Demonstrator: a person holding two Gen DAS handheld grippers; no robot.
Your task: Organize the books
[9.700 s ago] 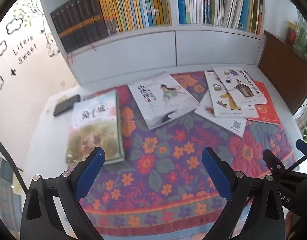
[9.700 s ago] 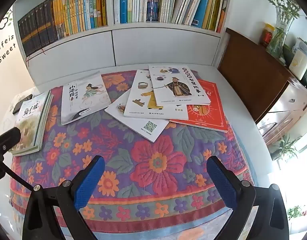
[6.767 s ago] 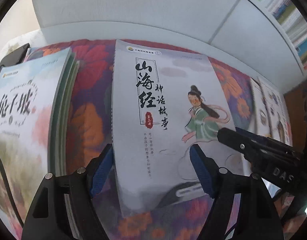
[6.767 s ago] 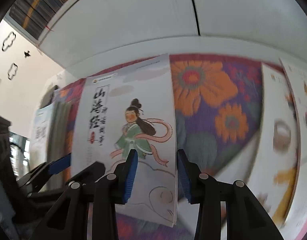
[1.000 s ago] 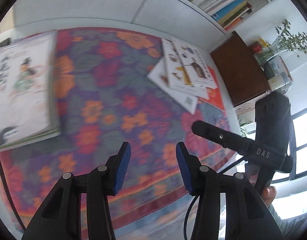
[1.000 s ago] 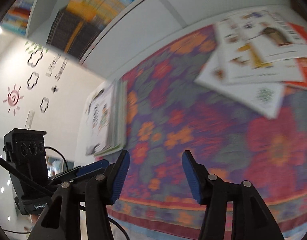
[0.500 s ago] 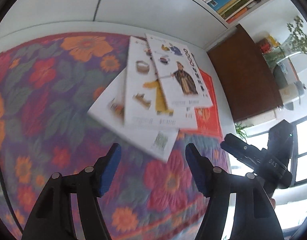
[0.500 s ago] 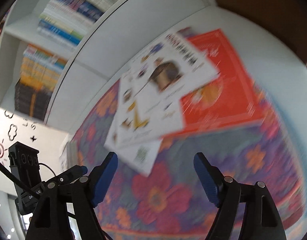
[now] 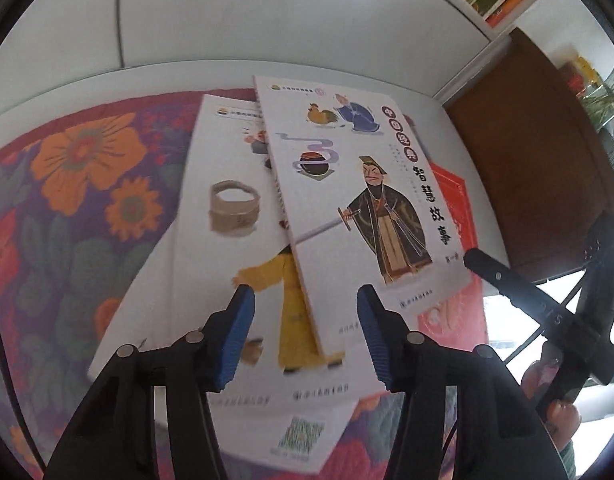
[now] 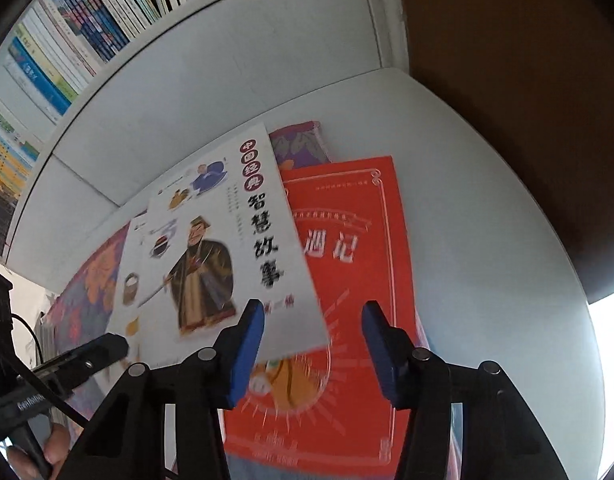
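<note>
We are closing both half-open, empty grippers, left (image 9: 303, 334) and right (image 10: 313, 342), over the near corners of the top book (image 9: 359, 200), which is lying on the pile beyond. Closing early risks pinching the red book (image 10: 355, 280) underneath too.

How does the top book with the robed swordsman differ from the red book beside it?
The swordsman book has a white cover with drawn figures; the red book is plain red with a thin white border. The swordsman book lies on top of the pile, overlapping the red book's edge; the red book sits underneath. Both lie flat, face up.
</note>
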